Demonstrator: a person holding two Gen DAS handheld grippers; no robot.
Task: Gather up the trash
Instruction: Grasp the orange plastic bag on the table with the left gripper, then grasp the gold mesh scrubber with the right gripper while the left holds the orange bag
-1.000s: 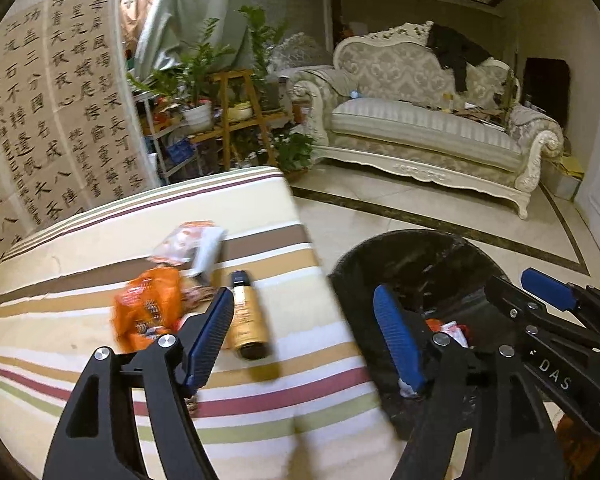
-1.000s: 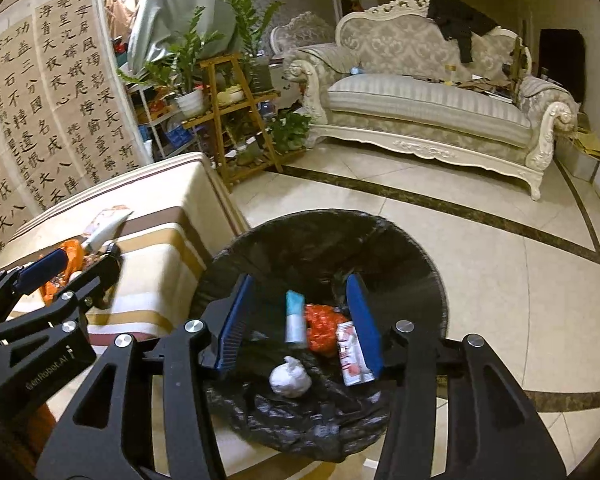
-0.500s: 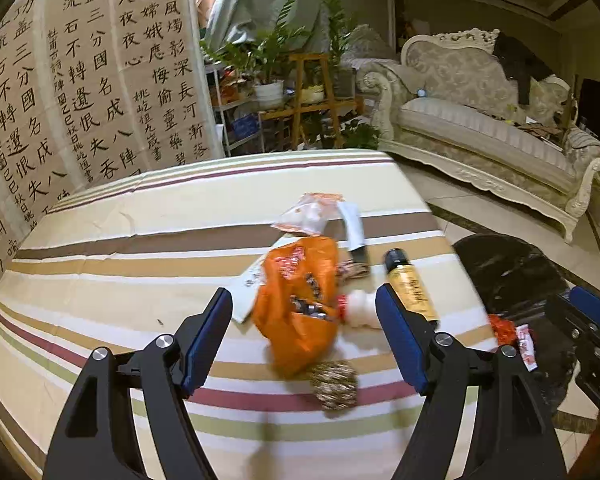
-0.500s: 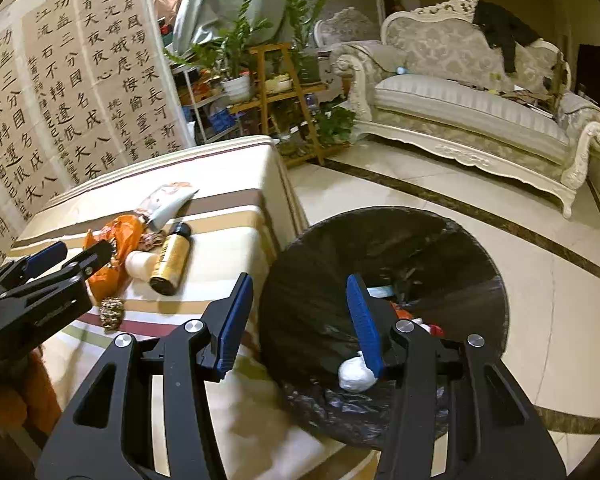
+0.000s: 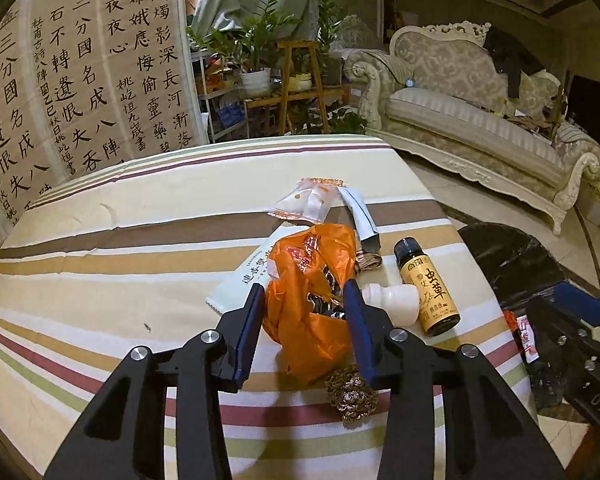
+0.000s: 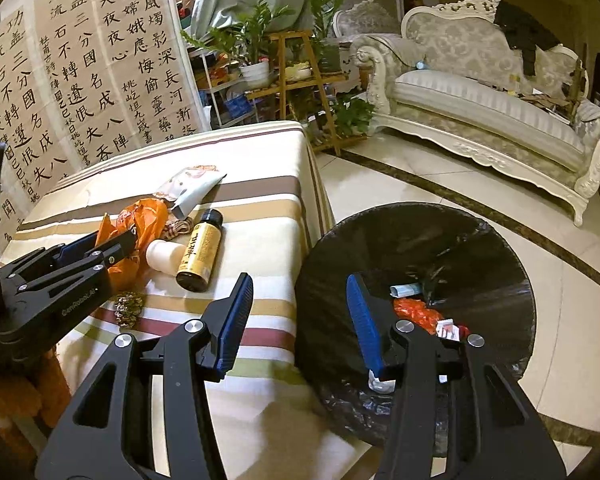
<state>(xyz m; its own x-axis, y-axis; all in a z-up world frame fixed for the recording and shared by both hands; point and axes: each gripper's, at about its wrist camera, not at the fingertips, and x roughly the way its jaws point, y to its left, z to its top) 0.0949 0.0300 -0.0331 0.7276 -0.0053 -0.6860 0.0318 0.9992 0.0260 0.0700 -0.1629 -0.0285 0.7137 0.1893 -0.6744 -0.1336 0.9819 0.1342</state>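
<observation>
Trash lies on the striped table (image 5: 100, 248): an orange plastic bag (image 5: 308, 312), a yellow bottle with a black cap (image 5: 426, 284), a small white bottle (image 5: 394, 302), a white snack wrapper (image 5: 308, 202), a grey sachet (image 5: 360, 220), a white paper packet (image 5: 244, 280) and a brown crumpled ball (image 5: 352, 396). My left gripper (image 5: 305, 304) is open, its jaws on either side of the orange bag. My right gripper (image 6: 298, 304) is open and empty, over the gap between the table edge and the black-lined trash bin (image 6: 420, 240), which holds several pieces of trash.
The bin (image 5: 508, 256) stands on the tiled floor right of the table. A white sofa (image 6: 480, 108) stands at the far right. A wooden plant stand (image 6: 296, 80) and a calligraphy screen (image 6: 80, 76) are behind the table.
My left gripper swung left from the bin to the table, moved in on the orange bag and narrowed its jaws around it. My right gripper swung left from over the bin toward the table edge.
</observation>
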